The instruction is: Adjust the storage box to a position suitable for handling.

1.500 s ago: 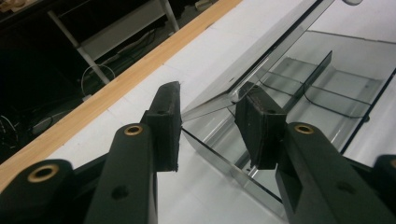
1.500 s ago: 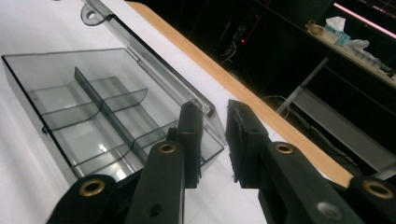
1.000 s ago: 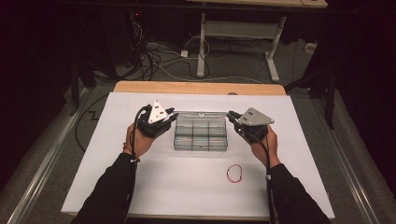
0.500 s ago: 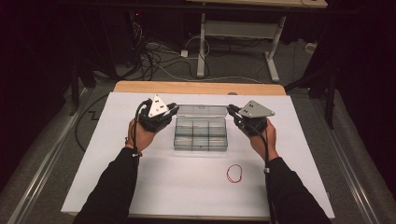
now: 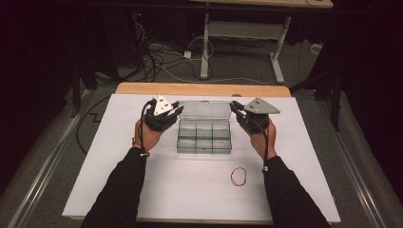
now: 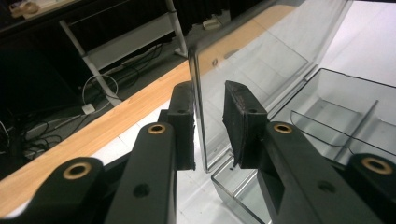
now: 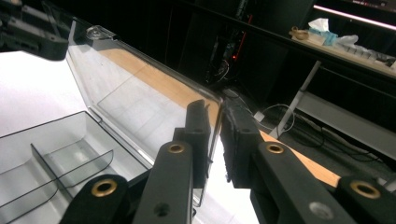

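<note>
Both grippers are working the clear box's lid [image 5: 204,109]: the left gripper [image 6: 208,126] has its fingers narrowly around one side edge, not yet touching, the right gripper [image 7: 214,140] is pinching the other, and both should be moving together.

In the high view, the left gripper [image 5: 177,112] and right gripper [image 5: 234,107] hide the side edges of the clear lid [image 5: 204,109], so their grip there is unclear. The box [image 6: 327,126] is cut off by the left gripper view's right edge. The red loop [image 5: 238,176] looks like a rubber band, but is too small to be sure.
</note>
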`<state>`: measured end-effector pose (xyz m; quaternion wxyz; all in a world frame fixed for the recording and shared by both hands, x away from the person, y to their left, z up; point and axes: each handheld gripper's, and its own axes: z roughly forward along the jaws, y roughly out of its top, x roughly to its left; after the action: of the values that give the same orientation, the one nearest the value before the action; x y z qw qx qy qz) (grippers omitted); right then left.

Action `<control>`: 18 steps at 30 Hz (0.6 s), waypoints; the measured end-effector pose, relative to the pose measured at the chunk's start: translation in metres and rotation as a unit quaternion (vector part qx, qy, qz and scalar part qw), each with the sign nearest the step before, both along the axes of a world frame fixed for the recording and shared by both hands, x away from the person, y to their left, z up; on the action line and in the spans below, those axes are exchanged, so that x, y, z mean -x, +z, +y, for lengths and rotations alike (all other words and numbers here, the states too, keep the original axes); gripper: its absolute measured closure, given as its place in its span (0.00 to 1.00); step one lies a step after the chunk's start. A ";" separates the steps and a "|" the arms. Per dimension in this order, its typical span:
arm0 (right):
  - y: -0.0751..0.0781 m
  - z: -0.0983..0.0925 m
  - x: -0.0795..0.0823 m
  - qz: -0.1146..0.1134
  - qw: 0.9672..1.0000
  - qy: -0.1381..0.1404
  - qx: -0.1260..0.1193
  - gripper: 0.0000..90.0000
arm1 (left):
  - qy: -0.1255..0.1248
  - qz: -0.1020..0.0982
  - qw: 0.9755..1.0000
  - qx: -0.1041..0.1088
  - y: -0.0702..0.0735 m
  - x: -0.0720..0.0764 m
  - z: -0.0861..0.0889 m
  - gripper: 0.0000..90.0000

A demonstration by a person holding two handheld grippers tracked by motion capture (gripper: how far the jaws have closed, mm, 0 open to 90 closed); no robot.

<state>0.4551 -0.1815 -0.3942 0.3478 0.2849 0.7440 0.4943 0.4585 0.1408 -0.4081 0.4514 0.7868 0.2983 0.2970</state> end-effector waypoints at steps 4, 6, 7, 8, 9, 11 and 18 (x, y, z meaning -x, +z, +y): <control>-0.004 0.000 -0.007 0.011 1.000 0.001 -0.014 0.89 | 0.004 0.004 1.000 0.000 -0.005 -0.007 -0.001 0.80; -0.008 0.000 -0.013 0.019 1.000 -0.003 -0.016 0.89 | 0.007 0.009 1.000 -0.004 -0.008 -0.009 -0.002 0.80; -0.008 0.000 -0.013 0.019 1.000 -0.003 -0.016 0.89 | 0.009 0.010 1.000 -0.002 -0.010 -0.011 -0.002 0.80; -0.011 0.000 -0.017 0.026 0.999 -0.005 -0.027 0.89 | 0.011 0.011 1.000 0.003 -0.011 -0.012 -0.002 0.80; -0.011 0.000 -0.017 0.026 0.999 -0.005 -0.027 0.89 | 0.012 0.013 1.000 0.010 -0.012 -0.013 -0.002 0.80; -0.014 0.000 -0.020 0.034 0.999 -0.006 -0.039 0.89 | 0.017 0.020 0.999 0.020 -0.015 -0.015 -0.002 0.80; -0.030 0.000 -0.032 0.065 0.997 -0.012 -0.036 0.89 | 0.025 0.038 0.998 0.040 -0.026 -0.024 -0.003 0.80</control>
<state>0.4874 -0.1814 -0.4239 0.2940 0.3378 0.7430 0.4973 0.4830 0.1375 -0.4338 0.4637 0.7710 0.3464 0.2659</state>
